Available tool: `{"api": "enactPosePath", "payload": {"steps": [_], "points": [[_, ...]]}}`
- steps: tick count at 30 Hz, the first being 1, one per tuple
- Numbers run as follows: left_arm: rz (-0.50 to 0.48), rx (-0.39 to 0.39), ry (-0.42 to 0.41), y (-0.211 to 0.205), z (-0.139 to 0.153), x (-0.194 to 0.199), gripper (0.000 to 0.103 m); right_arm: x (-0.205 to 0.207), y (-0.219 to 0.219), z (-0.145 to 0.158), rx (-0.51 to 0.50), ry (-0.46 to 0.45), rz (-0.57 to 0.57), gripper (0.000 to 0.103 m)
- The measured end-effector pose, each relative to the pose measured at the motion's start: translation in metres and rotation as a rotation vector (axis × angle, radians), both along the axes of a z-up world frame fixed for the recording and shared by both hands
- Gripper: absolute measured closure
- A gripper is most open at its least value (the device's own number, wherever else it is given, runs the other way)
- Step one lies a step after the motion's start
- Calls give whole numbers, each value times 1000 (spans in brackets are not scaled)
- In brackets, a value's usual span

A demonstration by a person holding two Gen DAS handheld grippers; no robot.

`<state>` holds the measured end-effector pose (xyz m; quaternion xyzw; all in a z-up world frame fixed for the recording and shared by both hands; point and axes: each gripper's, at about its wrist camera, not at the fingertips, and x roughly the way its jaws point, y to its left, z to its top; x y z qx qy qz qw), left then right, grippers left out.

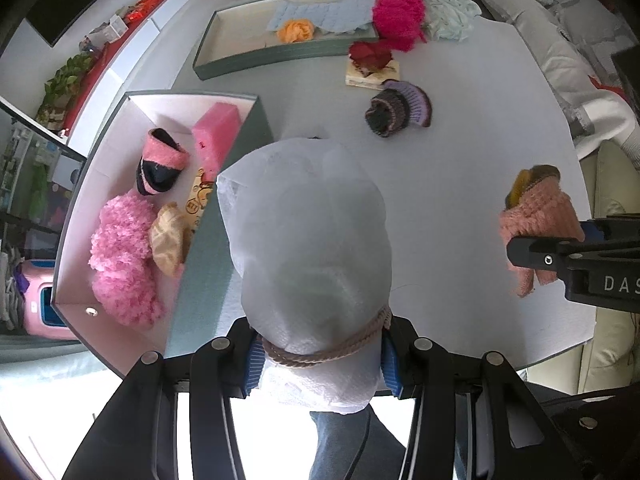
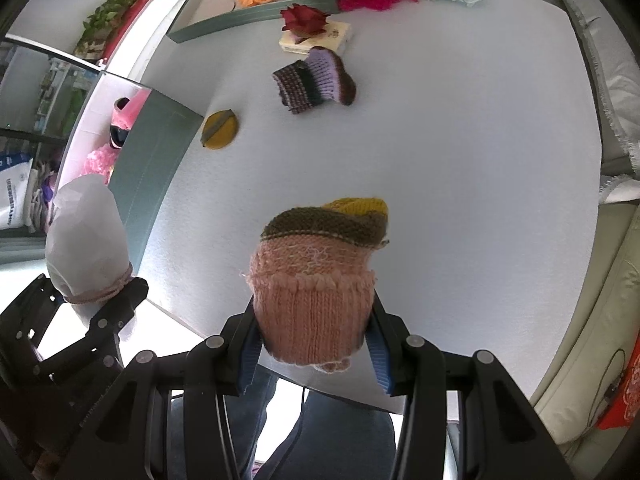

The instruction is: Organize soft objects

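Hiding yellow disc [image 2: 219,129]: white pouch [image 1: 308,240], left view

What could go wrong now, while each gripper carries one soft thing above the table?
The white foam bundle is gripped only at its lower end, near the pink cord, so it could slide out. It is also bulky, and may catch the wall of the near box on the way in. The pink knitted sock is likewise held only by its cuff and might slip.
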<state>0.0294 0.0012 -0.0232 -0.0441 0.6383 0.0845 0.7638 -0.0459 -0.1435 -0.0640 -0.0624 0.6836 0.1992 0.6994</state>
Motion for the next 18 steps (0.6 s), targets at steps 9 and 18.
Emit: {"api": "enactPosePath", "payload": {"steps": [9, 18], "points": [[-85, -41, 17, 37, -18, -11, 55, -23, 26, -14, -42, 18, -105, 53], [-115, -46, -56, 72, -9, -10, 55, -38, 55, -11, -90, -20, -174, 53]]}}
